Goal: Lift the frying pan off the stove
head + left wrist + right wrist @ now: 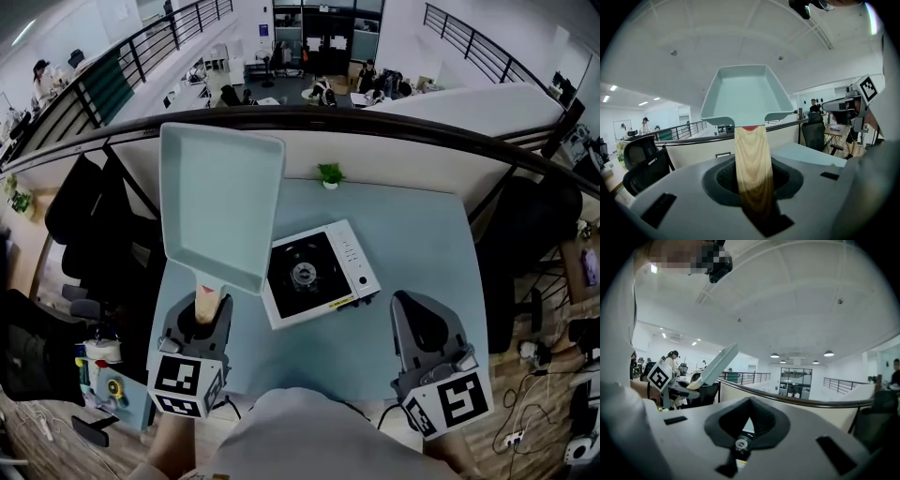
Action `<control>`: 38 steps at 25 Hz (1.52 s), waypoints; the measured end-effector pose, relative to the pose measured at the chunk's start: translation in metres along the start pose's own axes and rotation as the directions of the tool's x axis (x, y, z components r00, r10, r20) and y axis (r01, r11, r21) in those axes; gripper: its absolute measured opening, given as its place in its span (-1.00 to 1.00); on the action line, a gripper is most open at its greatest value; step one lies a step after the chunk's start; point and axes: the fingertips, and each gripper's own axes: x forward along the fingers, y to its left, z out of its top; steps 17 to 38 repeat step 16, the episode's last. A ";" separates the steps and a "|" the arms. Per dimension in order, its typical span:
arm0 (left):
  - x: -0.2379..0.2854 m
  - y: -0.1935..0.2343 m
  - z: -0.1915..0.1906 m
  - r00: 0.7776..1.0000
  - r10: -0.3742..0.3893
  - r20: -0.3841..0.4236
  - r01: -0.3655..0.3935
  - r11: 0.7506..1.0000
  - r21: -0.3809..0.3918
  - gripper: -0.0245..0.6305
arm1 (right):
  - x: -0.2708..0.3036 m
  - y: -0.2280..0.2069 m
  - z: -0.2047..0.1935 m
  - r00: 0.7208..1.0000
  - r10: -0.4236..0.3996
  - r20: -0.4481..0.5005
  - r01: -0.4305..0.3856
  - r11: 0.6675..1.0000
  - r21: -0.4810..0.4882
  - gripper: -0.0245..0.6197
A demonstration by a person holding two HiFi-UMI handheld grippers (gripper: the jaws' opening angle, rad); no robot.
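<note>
A pale blue-grey rectangular frying pan [220, 202] is up in the air to the left of the stove, tilted with its open side toward me. My left gripper [208, 307] is shut on its wooden handle [206, 302]. In the left gripper view the handle [751, 159] runs up between the jaws to the pan [745, 96]. The white portable stove [319, 272] with its black burner top sits bare at the table's centre. My right gripper [401, 302] hovers over the table's near right, shut and holding nothing. The right gripper view shows the pan [717, 364] edge-on at the left.
The stove stands on a light blue table [412, 234] with a small potted plant [330, 175] at its far edge. A dark curved railing [394, 122] runs behind the table. Black office chairs stand to the left [89, 216] and right [530, 234].
</note>
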 end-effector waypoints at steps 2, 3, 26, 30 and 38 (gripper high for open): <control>0.001 0.001 0.000 1.000 0.003 -0.004 -0.003 1.000 0.006 -0.58 | 0.001 0.000 -0.001 1.000 0.008 0.000 -0.008 1.000 0.012 -0.91; 0.002 0.002 0.001 1.000 0.004 -0.006 -0.004 1.000 0.008 -0.58 | 0.002 -0.001 -0.001 1.000 0.010 0.001 -0.010 1.000 0.017 -0.91; 0.006 0.004 -0.006 0.999 0.002 -0.048 -0.001 1.000 0.028 -0.58 | 0.005 -0.001 -0.003 1.000 -0.001 -0.004 0.001 1.000 0.030 -0.91; 0.006 0.004 -0.006 0.999 0.002 -0.048 -0.001 1.000 0.028 -0.58 | 0.005 -0.001 -0.003 1.000 -0.001 -0.004 0.001 1.000 0.030 -0.91; 0.006 0.004 -0.006 0.999 0.002 -0.048 -0.001 1.000 0.028 -0.58 | 0.005 -0.001 -0.003 1.000 -0.001 -0.004 0.001 1.000 0.030 -0.91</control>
